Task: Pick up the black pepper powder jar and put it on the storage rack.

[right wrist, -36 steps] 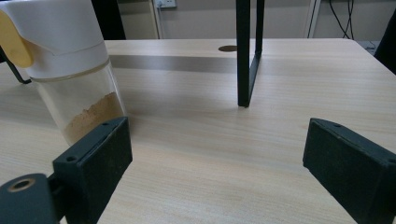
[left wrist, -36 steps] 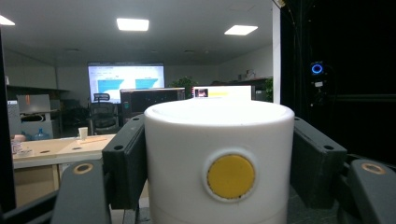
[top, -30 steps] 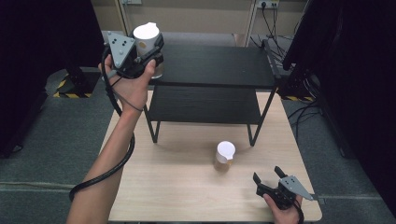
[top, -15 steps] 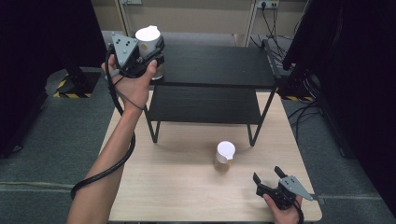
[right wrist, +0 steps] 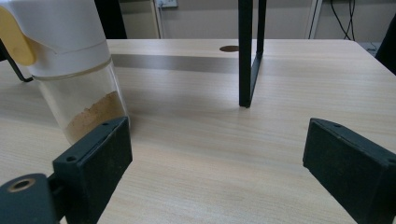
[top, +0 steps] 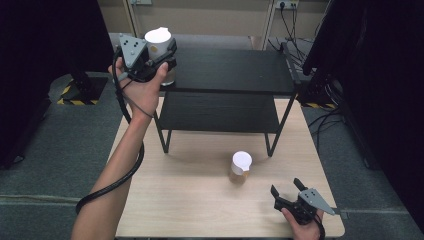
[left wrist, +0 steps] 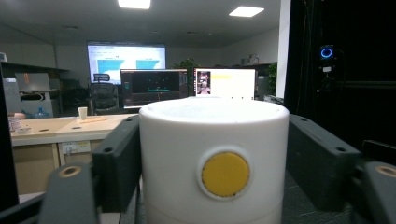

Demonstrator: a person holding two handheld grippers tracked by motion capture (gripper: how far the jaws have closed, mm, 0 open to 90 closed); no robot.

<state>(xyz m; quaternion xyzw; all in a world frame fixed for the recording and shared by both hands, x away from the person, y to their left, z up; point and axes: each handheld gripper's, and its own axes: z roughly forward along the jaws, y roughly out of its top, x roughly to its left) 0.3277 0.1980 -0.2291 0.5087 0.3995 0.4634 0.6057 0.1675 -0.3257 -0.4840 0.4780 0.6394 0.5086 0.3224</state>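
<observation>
**Left jaws just let go of the jar on the top shelf**

Opening is the only change from a second ago: the left gripper (top: 159, 54) sits at the same spot at the shelf's corner, but its jaws, clamped on the white-capped jar (top: 160, 45) back then, have just been spreading. In the left gripper view the jar's white cap (left wrist: 214, 158), with its round yellow dot (left wrist: 225, 174), stands between the jaws; the one on the right of that view stands just clear of it, and whether the other one touches the cap I cannot tell. That reads as a release after placing, so I judge the jar is now resting on the shelf's own surface.

Largest first: the pale wooden tabletop (top: 200, 210) carries the black two-tier shelf (top: 230, 75) at its 12 o'clock side. The released jar stands at the top tier's 9 o'clock corner, close to the edge, likely because that corner is nearest the left arm's reach.

A second white-capped jar (top: 240, 165), with brown powder in its clear lower part, stands on the tabletop just in front of the shelf. The right gripper (top: 290, 192) waits at the tabletop's 5 o'clock corner, jaws wide and empty, aimed past that jar, probably ready to take it.
</observation>
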